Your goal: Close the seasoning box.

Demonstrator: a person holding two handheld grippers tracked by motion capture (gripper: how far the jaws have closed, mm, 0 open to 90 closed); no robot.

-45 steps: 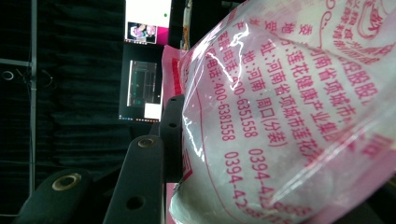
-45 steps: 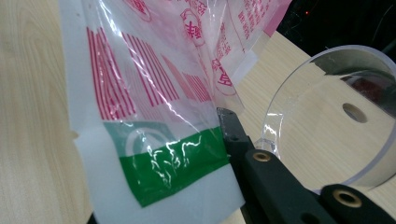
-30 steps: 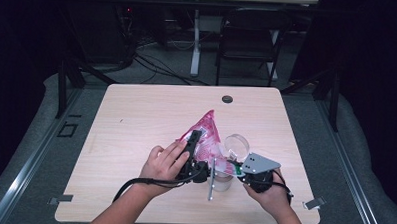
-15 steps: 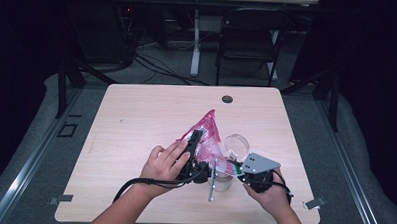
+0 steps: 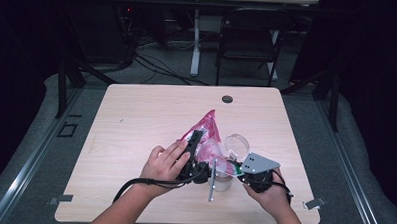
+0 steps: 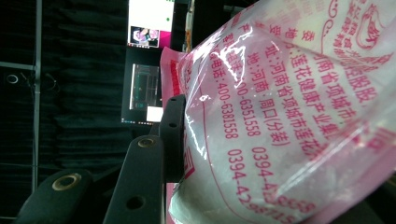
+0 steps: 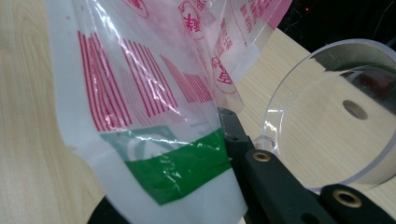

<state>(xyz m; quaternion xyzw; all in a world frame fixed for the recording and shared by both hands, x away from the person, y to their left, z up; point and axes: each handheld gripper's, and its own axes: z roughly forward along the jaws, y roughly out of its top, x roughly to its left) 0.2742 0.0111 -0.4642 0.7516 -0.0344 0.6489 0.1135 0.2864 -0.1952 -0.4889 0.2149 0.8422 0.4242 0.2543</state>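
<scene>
A pink and white plastic bag [image 5: 209,128] with red print, holding white powder, is lifted over the table between both grippers. My left gripper [image 5: 194,142] is shut on its left side. In the left gripper view one black finger [image 6: 172,133] presses into the bag [image 6: 289,116], and the other jaw is hidden behind it. My right gripper [image 5: 233,168] is shut on the bag's lower corner. In the right gripper view the green-striped edge of the bag [image 7: 163,163] is pinched beside a finger [image 7: 233,135].
A clear round plastic container [image 5: 236,143] [image 7: 336,116] lies just right of the bag. A pale cup [image 5: 222,182] and a thin grey stick [image 5: 212,182] stand below the bag. The wooden table [image 5: 136,115] has a dark grommet [image 5: 227,99] at its far edge. A chair [image 5: 249,38] stands beyond.
</scene>
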